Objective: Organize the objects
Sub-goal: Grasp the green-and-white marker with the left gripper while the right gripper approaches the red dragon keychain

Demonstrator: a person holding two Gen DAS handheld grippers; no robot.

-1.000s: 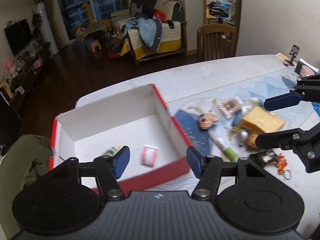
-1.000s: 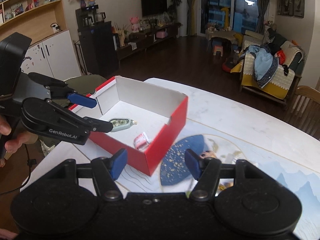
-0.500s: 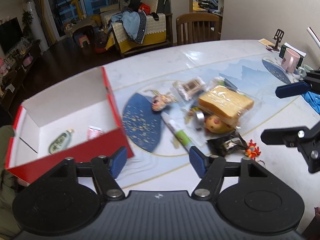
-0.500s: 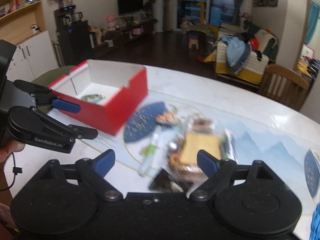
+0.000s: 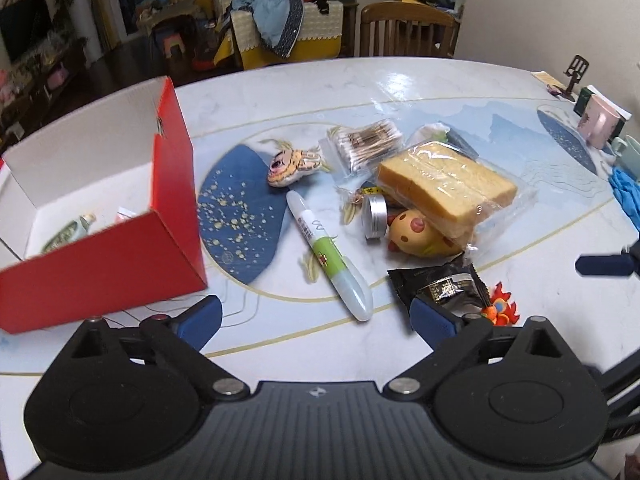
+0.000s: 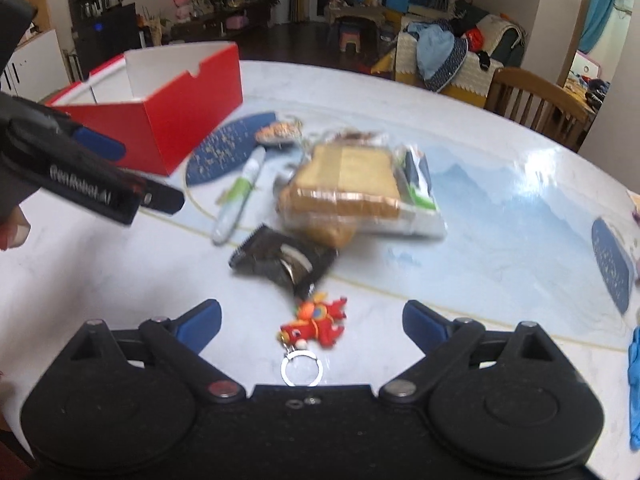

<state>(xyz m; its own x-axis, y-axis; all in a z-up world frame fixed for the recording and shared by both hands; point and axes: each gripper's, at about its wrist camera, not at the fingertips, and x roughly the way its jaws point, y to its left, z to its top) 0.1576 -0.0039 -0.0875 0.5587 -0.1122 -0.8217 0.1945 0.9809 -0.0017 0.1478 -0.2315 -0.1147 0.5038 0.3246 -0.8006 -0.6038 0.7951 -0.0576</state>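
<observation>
A red box [image 5: 120,256] with white inside stands at the left; a small tube [image 5: 72,232] lies in it. Right of it lies a pile: a green-and-white pen [image 5: 328,252], bagged bread [image 5: 444,184], a cotton swab bag [image 5: 368,144], a silver tin [image 5: 374,212], a yellow toy [image 5: 416,232] and a black snack packet [image 5: 440,284]. My left gripper [image 5: 316,320] hovers in front of the pen, its jaws opening and empty. My right gripper [image 6: 312,316] is also opening, and the red keychain [image 6: 316,324] lies on the table between its fingers, untouched.
A pink mug [image 5: 600,124], a phone stand [image 5: 576,76] and a blue cloth [image 5: 628,196] sit at the table's far right. A wooden chair [image 5: 408,32] stands behind the table. The left gripper [image 6: 136,172] reaches in at the left of the right wrist view.
Both views have swung from the red box over to the pile of objects. Both grippers have come lower toward the table and their jaws have spread much wider.
</observation>
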